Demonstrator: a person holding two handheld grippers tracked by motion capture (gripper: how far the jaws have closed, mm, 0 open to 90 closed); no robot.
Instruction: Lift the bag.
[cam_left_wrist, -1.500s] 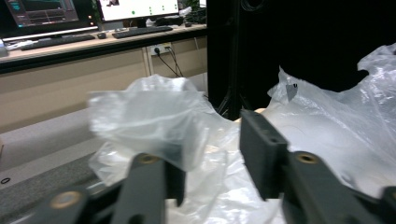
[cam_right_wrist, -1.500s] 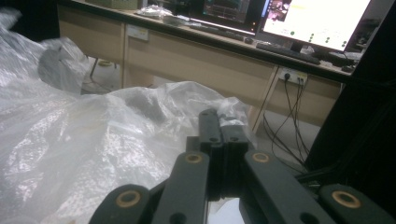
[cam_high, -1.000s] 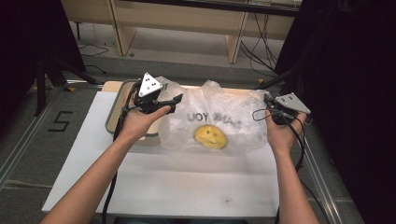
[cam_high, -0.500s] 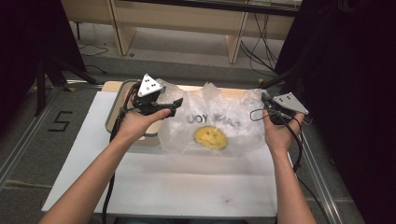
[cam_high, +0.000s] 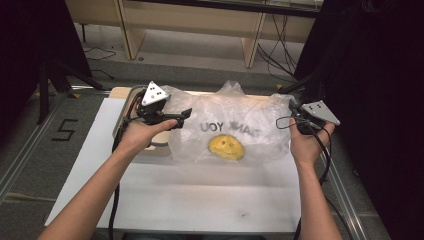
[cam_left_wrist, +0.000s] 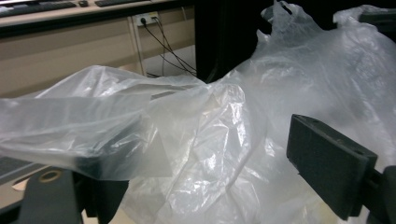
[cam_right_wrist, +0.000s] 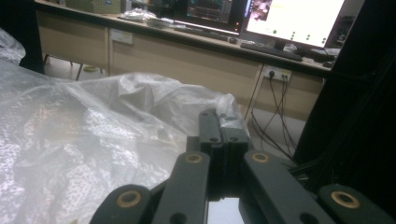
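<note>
Opening up on the left: the left tool (cam_high: 172, 118) has just been spreading its jaws since the earlier frames, and the plastic bag (cam_high: 232, 125) now sits a touch flatter and wider across the bench (cam_high: 200, 195). Both hands have barely shifted. In the left gripper view the jaws stand wide apart, one draped under a fold of clear film, the other bare at four o'clock, with loose bag between them and neither pad pressing on it. Moving to centre, the bag lies at the far middle of the bench, at twelve o'clock from the person, mirrored lettering and a yellow smiley face (cam_high: 226, 147) showing through. Beneath its left edge, a wooden tray (cam_high: 121, 97) peeks out at ten o'clock. Over at two o'clock, the right tool (cam_high: 295, 114) has its jaws pressed together, pinching the bag's right edge, film bunched at the tips.
</note>
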